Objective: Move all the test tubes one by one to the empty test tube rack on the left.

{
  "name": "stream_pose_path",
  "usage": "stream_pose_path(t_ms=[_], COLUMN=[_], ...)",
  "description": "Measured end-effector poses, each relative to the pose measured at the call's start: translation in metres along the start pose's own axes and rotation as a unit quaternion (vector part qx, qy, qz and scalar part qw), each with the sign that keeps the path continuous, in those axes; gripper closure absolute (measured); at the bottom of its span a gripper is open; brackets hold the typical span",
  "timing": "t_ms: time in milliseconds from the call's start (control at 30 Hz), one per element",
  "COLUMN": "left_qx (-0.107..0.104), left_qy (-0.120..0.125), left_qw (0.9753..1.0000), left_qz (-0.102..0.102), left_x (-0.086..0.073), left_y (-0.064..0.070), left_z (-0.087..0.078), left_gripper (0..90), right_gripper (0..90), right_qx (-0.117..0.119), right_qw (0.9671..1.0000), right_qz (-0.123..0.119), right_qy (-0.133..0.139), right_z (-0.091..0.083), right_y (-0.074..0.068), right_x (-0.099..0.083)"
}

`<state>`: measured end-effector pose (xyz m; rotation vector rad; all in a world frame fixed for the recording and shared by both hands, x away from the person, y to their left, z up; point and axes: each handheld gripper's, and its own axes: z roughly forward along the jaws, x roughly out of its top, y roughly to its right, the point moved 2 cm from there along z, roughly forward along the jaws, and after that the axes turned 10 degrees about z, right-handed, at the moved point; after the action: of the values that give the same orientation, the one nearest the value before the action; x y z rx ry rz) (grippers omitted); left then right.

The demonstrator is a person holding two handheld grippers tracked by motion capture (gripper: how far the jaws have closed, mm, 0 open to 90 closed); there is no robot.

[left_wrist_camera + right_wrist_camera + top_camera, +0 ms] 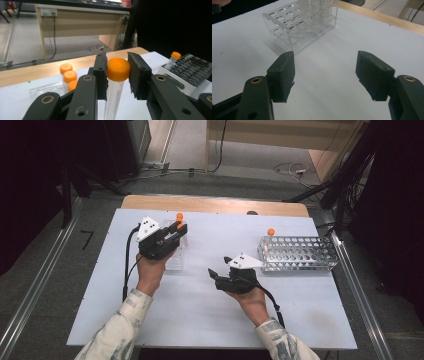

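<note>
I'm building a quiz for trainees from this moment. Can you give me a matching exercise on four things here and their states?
1. left tool
2. right tool
3. metal rack
4. clear rack

a. holds one orange-capped tube
b. shut on an orange-capped tube
c. open, nothing between its jaws
d. beneath the left tool, several tubes in it

Pairs: 1-b, 2-c, 3-a, 4-d

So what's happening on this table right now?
A person works with two hand-held grippers. The left gripper is shut on an orange-capped tube, held by its cap over the clear rack, where three more orange caps show. The right gripper is open and holds nothing, low over the white table. A metal rack at the right holds one capped tube.
</note>
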<state>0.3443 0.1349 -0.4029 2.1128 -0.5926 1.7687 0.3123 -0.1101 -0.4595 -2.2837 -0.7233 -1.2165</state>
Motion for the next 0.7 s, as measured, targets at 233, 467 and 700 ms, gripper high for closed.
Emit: stream_pose_path(t_ms=[233, 467, 700], left_qx=[0.036, 0.047, 0.046], left_qy=[-0.001, -0.008, -0.038], left_qw=[0.9992, 0.9988, 0.9981], left_qz=[0.013, 0.013, 0.017], left_x=[0.001, -0.002, -0.012], left_y=[-0.014, -0.021, -0.021], left_z=[0.001, 0.010, 0.019], left_gripper=[70.2, 70.2, 70.1], right_gripper=[31.0, 31.1, 31.3], right_qx=[0.000, 0.000, -0.001], right_qw=[1.0000, 1.0000, 1.0000], right_qz=[-0.002, -0.002, -0.001], right_qy=[0.001, -0.001, 0.001], right_z=[0.000, 0.000, -0.001], right_y=[0.000, -0.001, 0.000], right_x=[0.000, -0.001, -0.001])
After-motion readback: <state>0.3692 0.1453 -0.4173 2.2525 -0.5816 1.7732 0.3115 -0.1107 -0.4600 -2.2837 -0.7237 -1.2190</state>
